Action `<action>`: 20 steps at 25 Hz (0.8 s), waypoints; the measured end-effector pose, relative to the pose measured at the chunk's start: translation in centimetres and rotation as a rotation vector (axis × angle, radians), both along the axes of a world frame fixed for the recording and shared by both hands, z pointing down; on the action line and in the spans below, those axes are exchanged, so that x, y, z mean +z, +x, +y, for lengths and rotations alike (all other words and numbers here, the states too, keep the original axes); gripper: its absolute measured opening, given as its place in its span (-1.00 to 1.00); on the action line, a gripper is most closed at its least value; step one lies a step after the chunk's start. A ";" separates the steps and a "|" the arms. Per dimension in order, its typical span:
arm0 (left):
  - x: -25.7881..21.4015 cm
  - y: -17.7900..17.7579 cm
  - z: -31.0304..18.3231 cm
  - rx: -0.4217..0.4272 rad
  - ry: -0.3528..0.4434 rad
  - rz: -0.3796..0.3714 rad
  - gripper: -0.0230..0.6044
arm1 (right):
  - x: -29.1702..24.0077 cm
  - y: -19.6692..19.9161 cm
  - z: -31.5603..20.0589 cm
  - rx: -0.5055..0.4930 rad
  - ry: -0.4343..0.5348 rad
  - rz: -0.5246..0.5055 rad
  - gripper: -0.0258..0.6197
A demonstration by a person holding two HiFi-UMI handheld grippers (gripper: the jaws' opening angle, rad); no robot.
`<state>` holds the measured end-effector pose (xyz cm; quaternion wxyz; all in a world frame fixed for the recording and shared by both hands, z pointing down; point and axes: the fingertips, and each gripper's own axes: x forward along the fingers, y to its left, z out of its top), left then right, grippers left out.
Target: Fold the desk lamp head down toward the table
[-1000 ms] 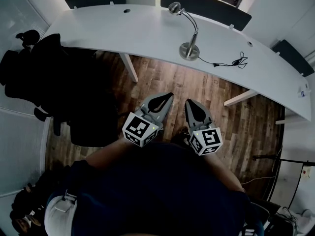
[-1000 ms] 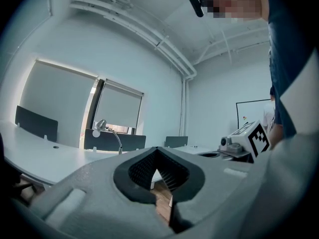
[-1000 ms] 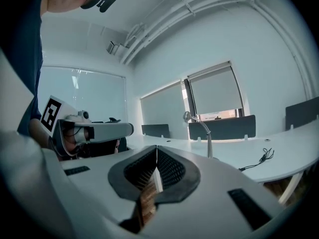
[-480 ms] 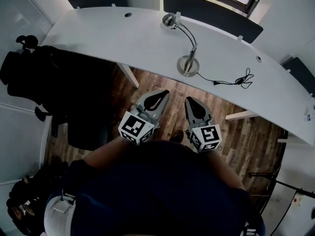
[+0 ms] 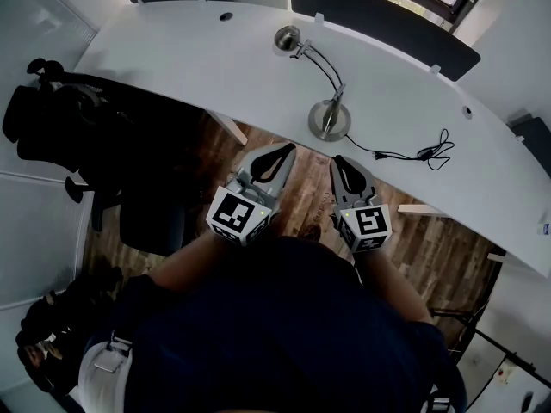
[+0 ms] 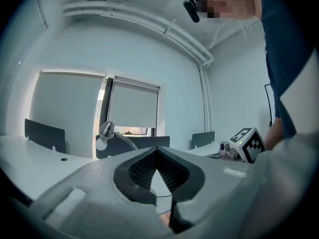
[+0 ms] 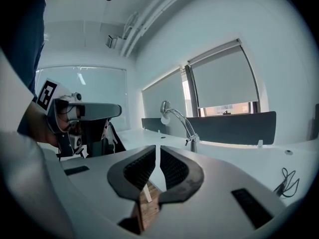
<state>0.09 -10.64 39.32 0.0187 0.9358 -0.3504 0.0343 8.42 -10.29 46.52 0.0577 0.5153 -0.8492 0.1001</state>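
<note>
A curved white desk [image 5: 172,50] sweeps across the top of the head view, with dark partition panels [image 5: 379,20] along its far side and wood floor [image 5: 293,192] below its near edge. A black office chair [image 5: 95,136] stands at the left, partly tucked under the desk.

The desk lamp [image 5: 325,93] stands on the desk near the front edge. Its round metal base [image 5: 329,120] sits flat, and its gooseneck arches up and to the left to the lamp head [image 5: 287,38], which is raised well above the tabletop. A thin black cable [image 5: 413,155] trails right from the base and ends in a loose coil.

Both grippers hang over the floor, short of the desk and clear of the lamp. The left gripper [image 5: 289,149] has its jaw tips pressed together, holding nothing. The right gripper [image 5: 338,160] has just eased its jaws a narrow slit apart, with nothing between them.
</note>
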 end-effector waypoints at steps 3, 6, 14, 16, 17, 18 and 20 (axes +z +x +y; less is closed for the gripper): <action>0.0 0.1 -1.6 0.010 0.001 -0.007 -0.93 | 0.5 0.2 -1.6 0.020 -0.013 0.012 -0.80; 0.0 0.1 -3.1 0.025 0.023 -0.028 -0.93 | 1.0 0.4 -3.3 0.044 -0.025 0.021 -0.76; 0.5 0.0 -6.8 0.024 0.057 -0.089 -0.93 | 2.5 1.0 -7.1 0.091 -0.043 0.046 -0.65; 0.8 0.1 -7.5 0.020 0.056 -0.099 -0.93 | 2.8 1.3 -7.8 0.095 -0.048 0.052 -0.63; 0.9 0.2 -7.8 0.020 0.056 -0.106 -0.93 | 2.9 1.4 -8.1 0.100 -0.049 0.052 -0.63; 1.0 0.3 -8.2 0.020 0.059 -0.113 -0.93 | 3.0 1.6 -8.4 0.105 -0.050 0.051 -0.63; 1.1 0.4 -8.8 0.017 0.075 -0.127 -0.93 | 3.3 1.8 -8.9 0.113 -0.051 0.055 -0.61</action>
